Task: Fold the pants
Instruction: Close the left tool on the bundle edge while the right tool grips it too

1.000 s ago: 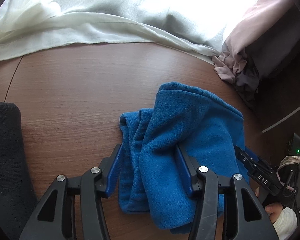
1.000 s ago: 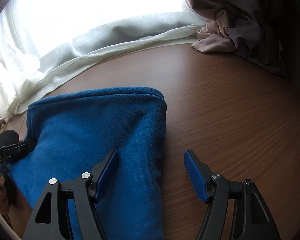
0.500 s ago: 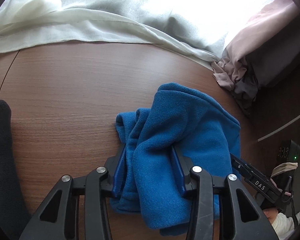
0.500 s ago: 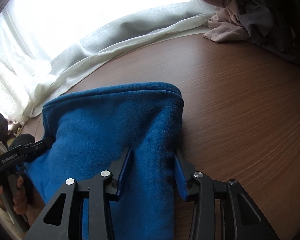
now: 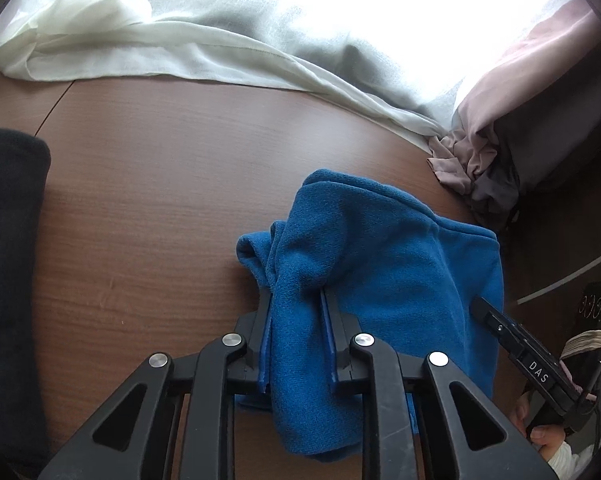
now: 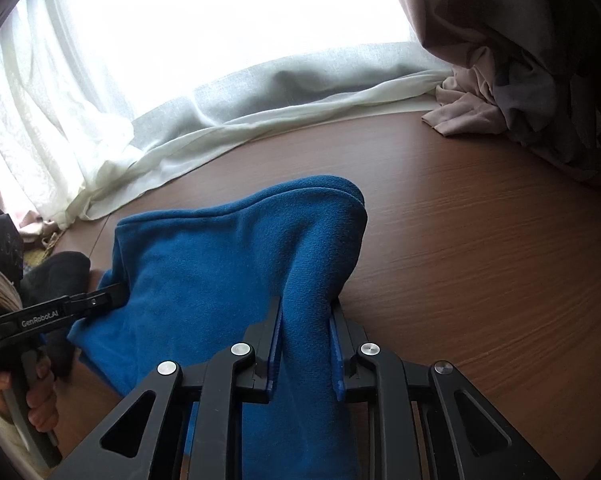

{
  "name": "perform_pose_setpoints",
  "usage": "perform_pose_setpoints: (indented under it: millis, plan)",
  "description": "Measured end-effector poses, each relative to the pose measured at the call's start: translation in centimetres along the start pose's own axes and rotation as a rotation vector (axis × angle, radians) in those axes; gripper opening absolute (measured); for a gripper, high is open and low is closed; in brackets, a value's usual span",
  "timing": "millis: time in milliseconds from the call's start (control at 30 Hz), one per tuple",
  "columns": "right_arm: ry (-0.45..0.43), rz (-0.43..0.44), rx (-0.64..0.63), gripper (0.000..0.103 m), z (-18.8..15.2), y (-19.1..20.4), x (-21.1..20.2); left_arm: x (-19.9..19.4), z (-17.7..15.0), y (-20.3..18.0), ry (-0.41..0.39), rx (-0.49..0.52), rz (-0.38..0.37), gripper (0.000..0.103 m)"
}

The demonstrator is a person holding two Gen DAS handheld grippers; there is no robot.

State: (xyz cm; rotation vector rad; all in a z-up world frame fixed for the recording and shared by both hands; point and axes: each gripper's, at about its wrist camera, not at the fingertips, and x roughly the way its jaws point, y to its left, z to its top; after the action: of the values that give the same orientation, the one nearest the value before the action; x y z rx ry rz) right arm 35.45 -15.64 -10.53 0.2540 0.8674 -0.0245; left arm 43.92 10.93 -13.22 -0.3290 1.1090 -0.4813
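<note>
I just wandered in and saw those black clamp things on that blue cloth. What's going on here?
A person is folding blue fleece pants on a brown wooden table, using a hand-held gripper in each hand. The left gripper is shut on a bunched fold at one end, and the right gripper is shut on a fold at the other. The pants are already folded into a thick bundle.

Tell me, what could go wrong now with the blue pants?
Both grippers pinch thick bunches of the blue pants. The left gripper holds a crumpled wad, so lifting may set a crooked fold. The right gripper grips near the edge, where fleece could slip out. The pants may also brush the pink cloth.
</note>
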Motion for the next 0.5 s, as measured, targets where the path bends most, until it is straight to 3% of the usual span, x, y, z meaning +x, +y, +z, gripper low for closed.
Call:
perform_pose_setpoints:
  millis: [300,367,500]
  plan:
    - [-0.014,0.022,-0.050,0.021,-1.0,-0.1,-3.1,-2.7,-3.0,-1.0,-0.065,-0.063,0.005,0.018]
    - [-0.028,0.038,-0.065,0.021,-0.9,0.1,-4.1,-3.9,-3.4,-1.2,-0.096,-0.071,0.004,0.012]
    - [-0.065,0.093,-0.108,0.020,-0.4,1.1,-5.8,-6.6,-4.0,-1.4,-0.151,-0.094,0.017,0.012]
